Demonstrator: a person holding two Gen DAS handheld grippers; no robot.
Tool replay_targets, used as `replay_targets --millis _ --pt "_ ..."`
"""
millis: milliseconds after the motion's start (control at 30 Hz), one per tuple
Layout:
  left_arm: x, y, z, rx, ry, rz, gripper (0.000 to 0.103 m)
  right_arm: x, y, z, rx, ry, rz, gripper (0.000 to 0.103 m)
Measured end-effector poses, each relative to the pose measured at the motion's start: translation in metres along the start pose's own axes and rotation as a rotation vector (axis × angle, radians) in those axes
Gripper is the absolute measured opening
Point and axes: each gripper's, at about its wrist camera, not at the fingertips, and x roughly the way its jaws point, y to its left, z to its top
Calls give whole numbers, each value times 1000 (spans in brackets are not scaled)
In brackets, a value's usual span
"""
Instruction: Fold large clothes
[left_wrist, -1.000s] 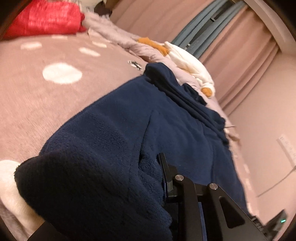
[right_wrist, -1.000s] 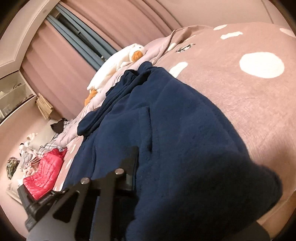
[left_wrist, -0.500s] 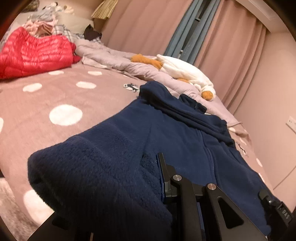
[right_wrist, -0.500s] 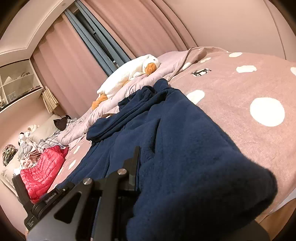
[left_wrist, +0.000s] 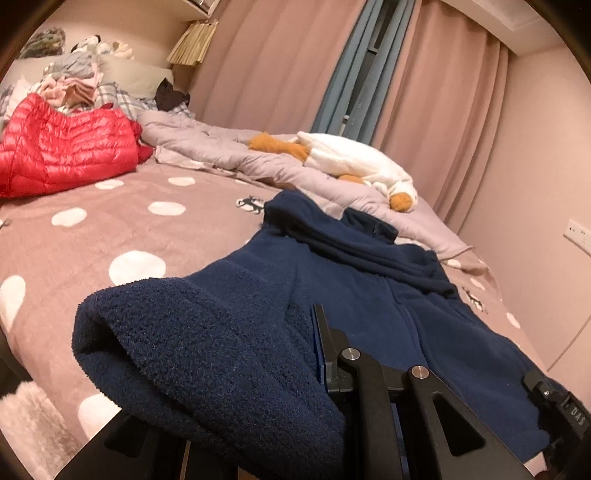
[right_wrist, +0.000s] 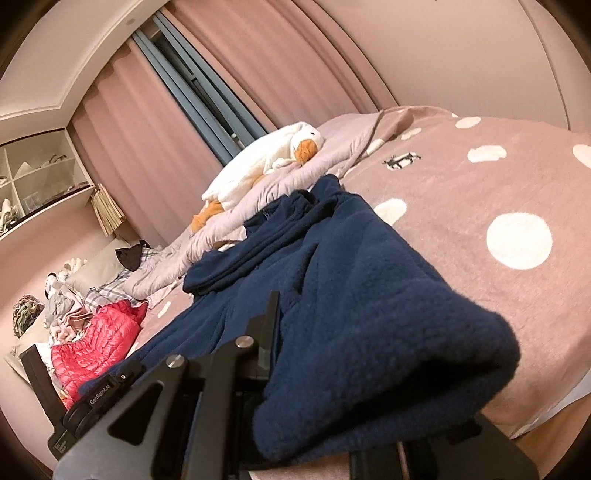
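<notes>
The big dark blue fleece jacket (left_wrist: 369, 306) is thick, soft and floppy, so it will likely sag and is best held by its bottom corners. It lies flat on the pink spotted blanket (left_wrist: 122, 229), collar far away, fuzzy all over. The left gripper (left_wrist: 295, 354) and right gripper (right_wrist: 295, 332) each pinch a bottom corner
</notes>
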Motion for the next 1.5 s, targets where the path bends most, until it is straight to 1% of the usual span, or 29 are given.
replay_targets --millis 100,200,300,400,500,667,767,833,933,1067,1200,1267,1300,1333,1367,1400,1500 --pt "-12 -2 5 7 -25 -12 17 -8 3 3 9 -13 16 12" --pt "-27 -1 13 -7 -47 -42 17 -23 11 10 -17 -39 36 12" --pt "-46 -3 23 -8 -75 -65 17 -42 18 18 -15 -74 86 12" --pt "-61 -5 29 0 -100 -77 17 -57 27 24 -32 -102 109 12" --pt "-79 -7 35 18 -142 -89 17 -75 36 30 -45 -131 135 12" --pt "-115 -10 44 30 -222 -131 17 -107 51 40 -74 -197 192 12" --pt "-133 -11 48 29 -249 -157 17 -129 60 46 -86 -240 233 12" --pt "-138 -11 51 31 -266 -167 17 -137 64 47 -92 -255 246 12" --pt "-131 -13 53 34 -248 -152 17 -138 67 49 -106 -262 244 13" --pt "-118 -13 55 29 -196 -134 17 -123 63 49 -75 -216 241 13" --pt "-113 -21 59 50 -180 -91 17 -120 65 52 -65 -196 238 13" --pt "-106 -23 63 40 -175 -97 17 -118 68 55 -71 -184 227 13" --pt "-103 -23 64 37 -164 -100 17 -114 72 57 -89 -163 207 14" --pt "-96 -24 67 40 -135 -95 17 -111 73 59 -98 -142 184 14" --pt "-91 -25 71 41 -106 -87 17 -107 74 62 -93 -114 151 14" --pt "-89 -26 72 39 -94 -88 17 -105 74 65 -84 -98 141 14" --pt "-89 -28 80 48 -86 -97 17 -99 69 67 -50 -63 163 14"
